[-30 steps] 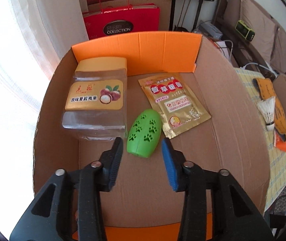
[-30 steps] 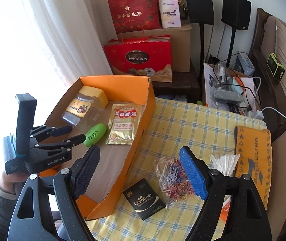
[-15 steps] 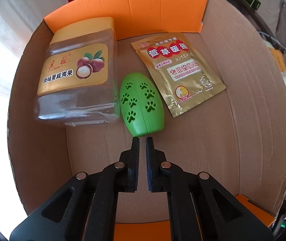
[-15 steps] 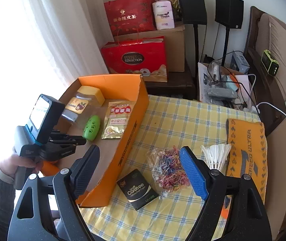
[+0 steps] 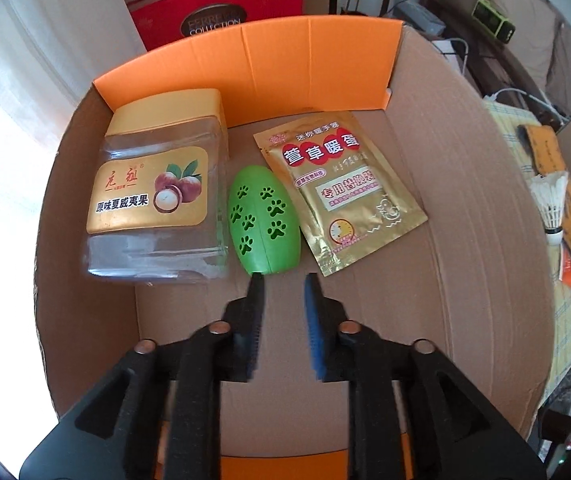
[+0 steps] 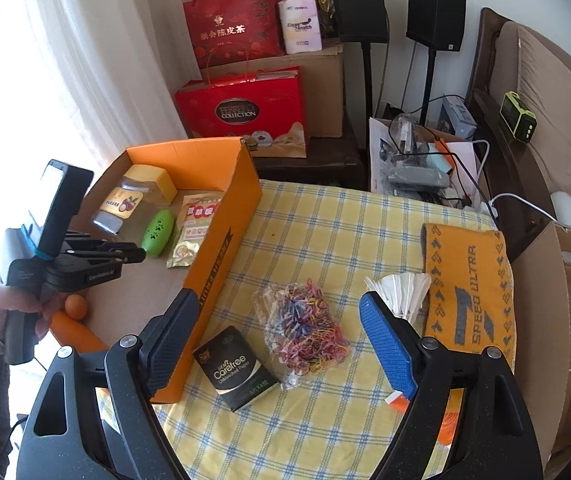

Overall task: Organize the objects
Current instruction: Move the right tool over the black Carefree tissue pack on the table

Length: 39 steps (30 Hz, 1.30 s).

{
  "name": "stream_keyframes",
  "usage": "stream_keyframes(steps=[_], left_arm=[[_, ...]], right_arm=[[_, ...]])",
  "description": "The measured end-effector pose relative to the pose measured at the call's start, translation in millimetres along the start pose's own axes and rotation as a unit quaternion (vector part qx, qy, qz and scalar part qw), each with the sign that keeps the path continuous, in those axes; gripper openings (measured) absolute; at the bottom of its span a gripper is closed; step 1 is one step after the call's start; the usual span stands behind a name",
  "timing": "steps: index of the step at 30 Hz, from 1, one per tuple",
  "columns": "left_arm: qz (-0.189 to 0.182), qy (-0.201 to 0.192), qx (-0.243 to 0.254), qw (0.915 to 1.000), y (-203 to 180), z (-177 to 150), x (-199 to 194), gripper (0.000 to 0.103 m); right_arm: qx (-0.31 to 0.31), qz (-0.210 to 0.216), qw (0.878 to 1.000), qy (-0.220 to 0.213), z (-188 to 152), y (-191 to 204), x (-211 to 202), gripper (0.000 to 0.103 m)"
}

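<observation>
Inside the orange cardboard box [image 5: 313, 56], along its far wall: clear nut jar [image 5: 157, 204] lying on its side at the left, green paw-print capsule [image 5: 263, 222] just beside it, gold foil sachet [image 5: 341, 192] to the capsule's right, near it. Judged stowed; remainder of box floor bare.

Left gripper [image 5: 283, 280] held over the box floor, just short of the capsule's near end; one tip close to the capsule, contact not confirmed. Jaws partly apart, just been opening, nothing between them. No grip on the capsule.

Outside the box, on the checked tablecloth [image 6: 325, 232]: black tissue pack [image 6: 237, 368] just beside the box's near corner, bag of coloured rubber bands [image 6: 309, 328] next beyond it, shuttlecock [image 6: 401, 292] farther out, orange towel [image 6: 469, 292] farthest from the box. None yet packed.

Right gripper [image 6: 281, 340] poised above the rubber-band bag, jaws spread wide, empty.

Assessment: three items in, about four remaining; task under halfway. Likely next: pickup of the bag or the tissue pack by the right gripper.
</observation>
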<state>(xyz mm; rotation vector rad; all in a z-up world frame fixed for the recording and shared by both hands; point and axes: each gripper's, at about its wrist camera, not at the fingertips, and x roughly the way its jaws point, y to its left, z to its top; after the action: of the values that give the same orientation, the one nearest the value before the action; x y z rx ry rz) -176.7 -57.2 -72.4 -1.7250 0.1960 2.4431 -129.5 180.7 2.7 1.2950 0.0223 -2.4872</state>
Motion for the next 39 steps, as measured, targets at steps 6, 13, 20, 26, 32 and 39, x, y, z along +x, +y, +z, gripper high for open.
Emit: stream_keyframes(steps=[6,13,20,26,32,39], left_arm=[[-0.043,-0.058,-0.015,0.9973,-11.0,-22.9,-41.2,0.064],[-0.049,-0.102,-0.017,0.9935,-22.3,-18.9,-71.5,0.079],[-0.073,-0.124,-0.019,0.9894,-31.1,-33.3,-83.7,0.103],[-0.077,-0.144,-0.025,0.9863,-35.4,-44.3,-92.1,0.103],[-0.082,-0.166,-0.031,0.9821,-38.0,-55.9,-101.4,0.103],[-0.114,-0.178,-0.032,0.9769,-49.3,-64.1,-110.8,0.103]], right_arm=[[0.013,-0.012,1.0,0.001,-8.2,-17.4,-1.0,0.085],[0.003,-0.016,1.0,0.006,-20.9,-19.5,0.1,0.091],[-0.025,-0.009,1.0,0.01,-37.6,-12.4,10.2,0.093],[-0.052,0.02,0.998,0.022,-57.9,-3.7,29.7,0.103],[-0.066,-0.002,0.997,0.026,-70.5,1.7,39.4,0.103],[-0.019,-0.018,1.0,0.006,-64.2,-28.0,23.5,0.103]])
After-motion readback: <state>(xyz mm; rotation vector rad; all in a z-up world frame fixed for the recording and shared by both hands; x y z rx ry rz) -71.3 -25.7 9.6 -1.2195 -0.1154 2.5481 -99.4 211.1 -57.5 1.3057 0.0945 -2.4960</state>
